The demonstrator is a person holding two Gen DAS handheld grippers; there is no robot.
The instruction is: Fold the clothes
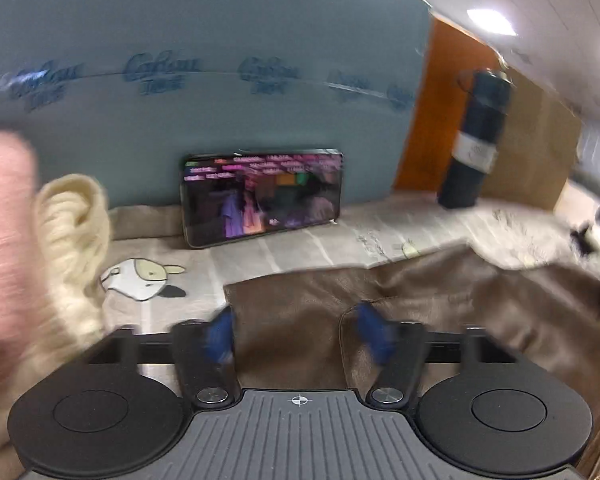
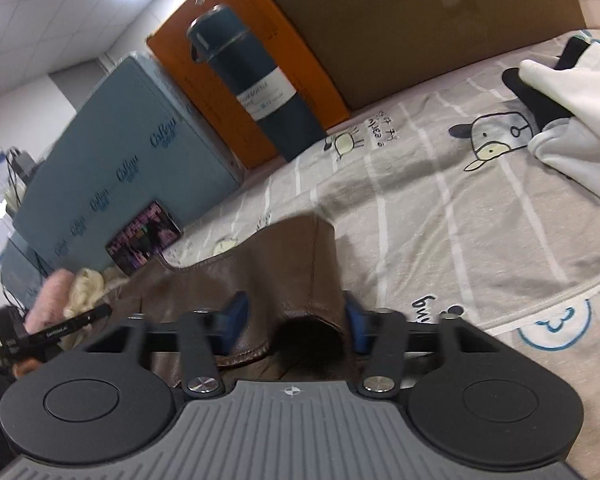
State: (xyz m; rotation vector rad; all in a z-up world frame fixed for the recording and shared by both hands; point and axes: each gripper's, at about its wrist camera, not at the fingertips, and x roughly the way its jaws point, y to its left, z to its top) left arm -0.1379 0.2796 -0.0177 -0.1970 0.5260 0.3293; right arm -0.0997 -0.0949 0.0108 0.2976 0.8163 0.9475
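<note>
Both tongs stand spread over the brown leather jacket (image 2: 260, 280) on the bed sheet (image 2: 440, 220): your left gripper (image 1: 296, 332) over its edge, your right gripper (image 2: 296, 320) straddling a cuff. You seem mid-fold, pinching nothing. Close squarely; leather will likely slip.

The brown leather garment (image 2: 260, 264) is showing a smooth, softly glossy grain with a stitched hem, lying on a matt grey printed cotton bed sheet (image 2: 440, 208). Beside it, a fluffy cream knit (image 1: 76, 232) and a fuzzy pink knit (image 1: 0, 220) are looking rough and woolly. The dark teal metal bottle (image 2: 256, 80) is gleaming faintly against matt orange cardboard (image 2: 236, 72), while the phone's glass screen (image 1: 262, 196) is shining.
</note>
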